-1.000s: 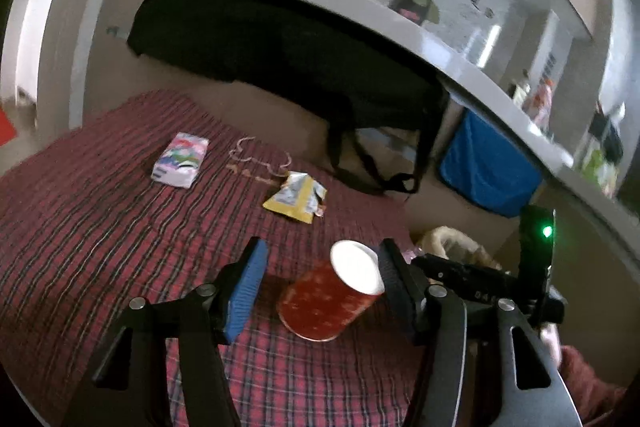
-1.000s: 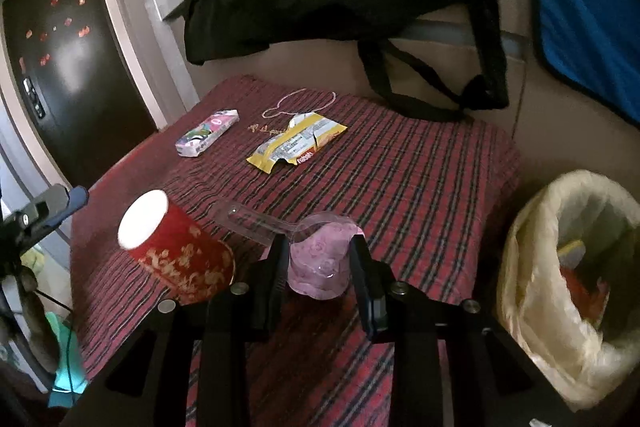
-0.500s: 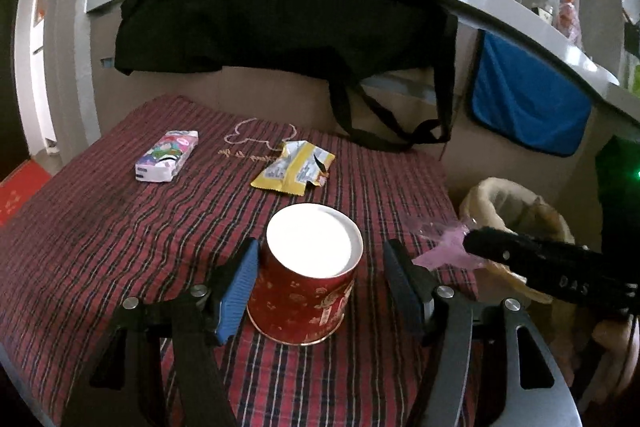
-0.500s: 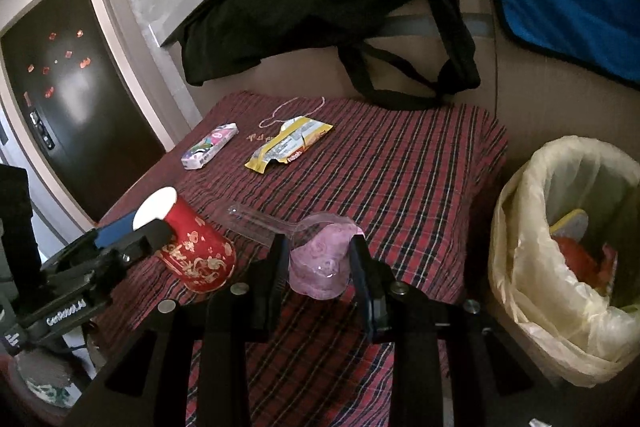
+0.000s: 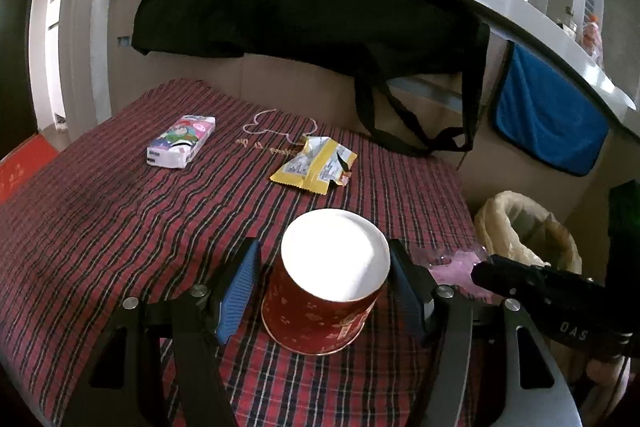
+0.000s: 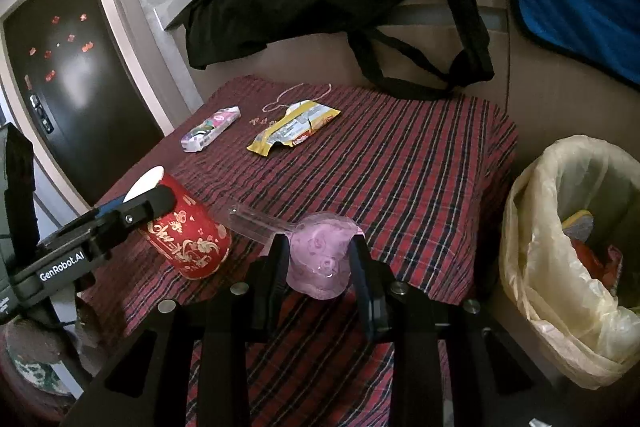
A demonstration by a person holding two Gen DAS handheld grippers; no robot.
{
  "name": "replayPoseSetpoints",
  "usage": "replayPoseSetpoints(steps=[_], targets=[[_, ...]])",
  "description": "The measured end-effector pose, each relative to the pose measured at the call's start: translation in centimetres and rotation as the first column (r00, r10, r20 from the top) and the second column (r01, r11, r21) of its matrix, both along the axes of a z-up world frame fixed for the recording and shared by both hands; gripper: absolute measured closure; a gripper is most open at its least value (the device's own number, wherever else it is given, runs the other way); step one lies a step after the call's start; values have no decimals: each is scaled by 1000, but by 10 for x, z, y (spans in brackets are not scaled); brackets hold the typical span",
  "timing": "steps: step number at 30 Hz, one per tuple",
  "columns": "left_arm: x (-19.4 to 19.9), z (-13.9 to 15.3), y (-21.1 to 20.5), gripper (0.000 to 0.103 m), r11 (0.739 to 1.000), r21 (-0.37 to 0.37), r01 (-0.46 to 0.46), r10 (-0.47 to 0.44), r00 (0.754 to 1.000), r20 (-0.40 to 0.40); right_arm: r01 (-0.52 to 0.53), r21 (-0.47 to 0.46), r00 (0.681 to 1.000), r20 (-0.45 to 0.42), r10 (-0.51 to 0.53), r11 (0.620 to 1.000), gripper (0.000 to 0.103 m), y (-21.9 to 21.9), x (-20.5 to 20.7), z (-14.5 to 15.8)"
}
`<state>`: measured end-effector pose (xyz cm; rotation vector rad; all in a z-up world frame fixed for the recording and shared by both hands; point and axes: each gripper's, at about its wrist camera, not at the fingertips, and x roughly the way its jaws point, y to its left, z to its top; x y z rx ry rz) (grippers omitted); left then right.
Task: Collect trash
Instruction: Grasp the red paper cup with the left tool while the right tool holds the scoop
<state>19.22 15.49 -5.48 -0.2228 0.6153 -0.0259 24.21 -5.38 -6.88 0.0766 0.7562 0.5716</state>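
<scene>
A red paper cup (image 5: 320, 311) with gold print stands on the red plaid cloth (image 5: 100, 227), its white end up. My left gripper (image 5: 323, 253) is open and straddles the cup, with a clear gap at the blue left pad (image 5: 240, 287). The right wrist view shows the same cup (image 6: 192, 243) with that gripper's fingers at its top. My right gripper (image 6: 320, 255) is shut on a crumpled pink and clear plastic wrapper (image 6: 320, 251), held just above the cloth. A torn yellow snack wrapper (image 5: 312, 167) lies further back.
A bin lined with a pale yellow bag (image 6: 560, 227) stands off the table's right edge and holds several scraps. A tissue pack (image 5: 180, 143) lies at the back left. A black bag (image 5: 300, 19) hangs over the far edge beside a blue towel (image 5: 548, 131).
My left gripper has come in from the left, and its fingers now stand on either side of the red cup. The right gripper has kept still with the pink wrapper.
</scene>
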Motion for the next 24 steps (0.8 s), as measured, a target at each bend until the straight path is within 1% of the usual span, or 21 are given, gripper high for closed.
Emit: replayPoseSetpoints(steps=[5,7,8,12,15,19,24], targets=[[-1,1,3,41,1000,-7,-17,17,1000,-1,2,1,1000,-1,-2,1000,74,-1,0,0],[-3,2,6,43,1000,-18,-22,22,1000,-4,3,1,1000,0,-3,1000,75,-2,0,0],[-3,3,7,47,1000,-20,-22,22,1000,-2,3,2,1000,0,-3,1000,75,-2,-1,0],[-9,6,9,48,999,11,-44,44,999,22,0,3,1000,10,0,1000,75,0,-1,0],[-14,10,12,48,999,14,-51,51,998,44,-3,3,1000,22,3,1000,75,2,-4,3],[-22,26,15,49,998,29,-59,56,994,89,-8,2,998,57,8,1000,75,3,-8,15],[-34,58,9,49,996,58,-65,55,984,167,-6,-14,993,120,8,1000,75,-2,-13,41]])
